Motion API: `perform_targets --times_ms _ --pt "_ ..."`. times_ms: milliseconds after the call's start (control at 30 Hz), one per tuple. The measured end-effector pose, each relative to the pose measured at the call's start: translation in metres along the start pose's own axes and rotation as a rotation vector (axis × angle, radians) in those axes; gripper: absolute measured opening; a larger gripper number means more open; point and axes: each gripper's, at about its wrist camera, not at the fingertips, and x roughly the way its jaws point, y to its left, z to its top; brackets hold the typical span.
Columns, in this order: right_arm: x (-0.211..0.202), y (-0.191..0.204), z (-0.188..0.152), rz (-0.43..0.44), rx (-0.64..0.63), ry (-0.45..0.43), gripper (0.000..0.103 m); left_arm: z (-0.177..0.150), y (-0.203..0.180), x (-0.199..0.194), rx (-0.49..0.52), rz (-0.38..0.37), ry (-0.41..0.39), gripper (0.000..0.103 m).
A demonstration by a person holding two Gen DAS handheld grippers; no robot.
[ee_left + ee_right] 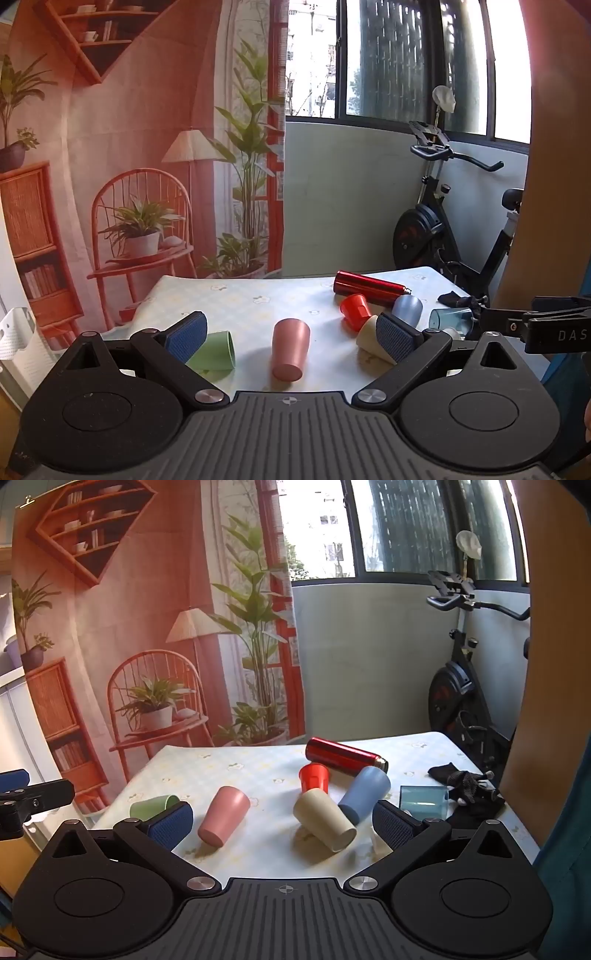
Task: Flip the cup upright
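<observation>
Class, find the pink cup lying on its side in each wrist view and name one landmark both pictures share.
Left wrist view: the pink cup lies low at centre, between the open left tongs, base toward the camera.
Right wrist view: the pink cup lies left of centre, just right of the left finger, tilted, base nearest.
Shared landmark: the red bottle lying on the table behind the cups.

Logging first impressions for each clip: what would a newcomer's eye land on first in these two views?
Probably the scatter of coloured cups lying on their sides on the pale tablecloth: a pink cup near the middle, a green cup at the left, and a red cup, cream cup and blue cup bunched together. Behind that bunch lies a shiny red flask. Both grippers, left gripper and right gripper, hang open, holding nothing.
</observation>
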Motion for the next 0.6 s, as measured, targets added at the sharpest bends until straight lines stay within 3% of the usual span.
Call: perform_targets --times_ms 167,300,600 --pt "-0.001 0.001 0.0 0.0 -0.001 -0.003 0.103 -0.001 0.001 -0.009 0.014 -0.011 -0.034 0.099" --pt "0.001 -0.002 0.0 0.003 0.007 0.003 0.103 -0.001 0.0 -0.002 0.021 0.027 -0.023 0.099" --pt "-0.002 0.0 0.001 0.003 0.007 0.001 0.103 -0.001 0.0 -0.001 0.023 0.026 -0.032 0.099"
